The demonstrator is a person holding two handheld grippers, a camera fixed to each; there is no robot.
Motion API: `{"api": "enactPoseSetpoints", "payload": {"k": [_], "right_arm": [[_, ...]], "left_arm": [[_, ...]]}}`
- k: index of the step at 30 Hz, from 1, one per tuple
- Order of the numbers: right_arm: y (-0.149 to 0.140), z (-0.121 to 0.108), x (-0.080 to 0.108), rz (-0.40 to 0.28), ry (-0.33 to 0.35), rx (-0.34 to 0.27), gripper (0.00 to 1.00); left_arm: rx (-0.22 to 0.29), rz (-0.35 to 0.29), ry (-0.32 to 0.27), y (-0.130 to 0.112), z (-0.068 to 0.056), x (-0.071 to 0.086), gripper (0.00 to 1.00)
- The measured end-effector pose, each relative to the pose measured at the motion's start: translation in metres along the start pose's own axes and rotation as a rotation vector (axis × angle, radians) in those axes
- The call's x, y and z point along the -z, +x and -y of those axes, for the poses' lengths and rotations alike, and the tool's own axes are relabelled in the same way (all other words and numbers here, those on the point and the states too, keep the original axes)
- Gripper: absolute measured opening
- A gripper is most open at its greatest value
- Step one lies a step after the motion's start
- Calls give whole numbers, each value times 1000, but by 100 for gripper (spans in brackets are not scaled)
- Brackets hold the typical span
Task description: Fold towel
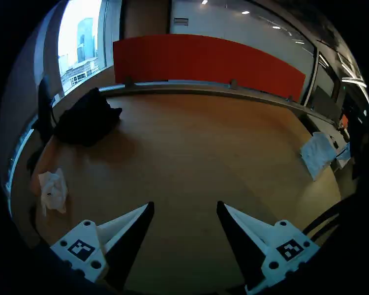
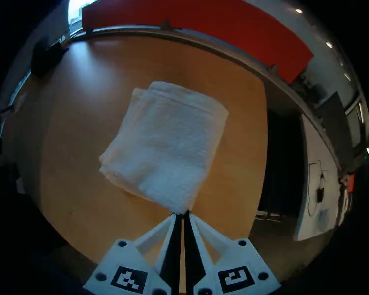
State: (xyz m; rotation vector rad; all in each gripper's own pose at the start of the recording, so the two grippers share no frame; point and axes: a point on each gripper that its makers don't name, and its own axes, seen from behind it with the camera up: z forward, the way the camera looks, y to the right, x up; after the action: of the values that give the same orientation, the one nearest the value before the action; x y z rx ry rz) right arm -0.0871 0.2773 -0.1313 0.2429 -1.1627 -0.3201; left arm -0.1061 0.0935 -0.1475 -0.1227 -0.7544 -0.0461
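Left hand-held gripper [image 1: 184,204] is wide open, a big gap between the two fingers and nothing in there, just bare wooden table [image 1: 194,147] showing through. Off to its far right, near the table edge, you can spot the folded white towel [image 1: 316,155]. To its left there's a crumpled white cloth [image 1: 52,189] sitting on the table, and further ahead on that same side a black heap of fabric [image 1: 86,120], could be a bag or a jacket, can't tell. Straight ahead at the back of the table runs a red partition panel [image 1: 209,61], with a window [image 1: 81,39] up to the left of it.

Right hand-held gripper [image 2: 180,216] is closed down, fingers basically together with only a sliver between them. The towel's near corner comes right down into the tips, so it looks pinched there. From that corner the towel spreads out ahead of the right hand-held gripper and a bit to its left, folded into a thick square with the layered edges showing on its left side. It sits over the table; whether it's lying flat or lifted a little, I can't say.
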Motion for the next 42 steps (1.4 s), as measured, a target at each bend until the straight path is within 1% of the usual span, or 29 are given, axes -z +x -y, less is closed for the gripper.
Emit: {"api": "enactPoseSetpoints", "payload": {"k": [3, 9, 19, 21, 25, 27, 29, 31, 33, 35, 42], "right_arm": [[3, 0, -1, -5, -10, 2, 4], [4, -3, -3, -3, -35, -8, 11], [4, -9, -8, 2, -71, -32, 11], [5, -10, -9, 4, -75, -34, 13], [5, -8, -8, 0, -77, -36, 28], [5, -7, -7, -1, -77, -37, 43], [5, -5, -5, -5, -80, -38, 65], [6, -5, -4, -11, -86, -39, 82], [8, -4, -3, -18, -96, -40, 93], [9, -3, -2, -24, -100, -40, 98], [17, 3, 2, -52, -98, -60, 99]], "left_arm": [[1, 1, 0, 0, 0, 0, 94], [3, -1, 1, -1, 1, 1, 94], [3, 2, 4, -3, 4, 3, 94], [4, 1, 5, -4, 5, 3, 94], [7, 0, 7, -4, 7, 4, 94], [8, -1, 9, -4, 8, 5, 94], [10, -3, 8, -3, 8, 5, 94], [12, -5, 8, -3, 8, 6, 94], [13, -6, 6, -2, 8, 6, 94], [13, -8, 5, -2, 8, 6, 94], [13, -14, 2, -2, 8, 7, 94]]}}
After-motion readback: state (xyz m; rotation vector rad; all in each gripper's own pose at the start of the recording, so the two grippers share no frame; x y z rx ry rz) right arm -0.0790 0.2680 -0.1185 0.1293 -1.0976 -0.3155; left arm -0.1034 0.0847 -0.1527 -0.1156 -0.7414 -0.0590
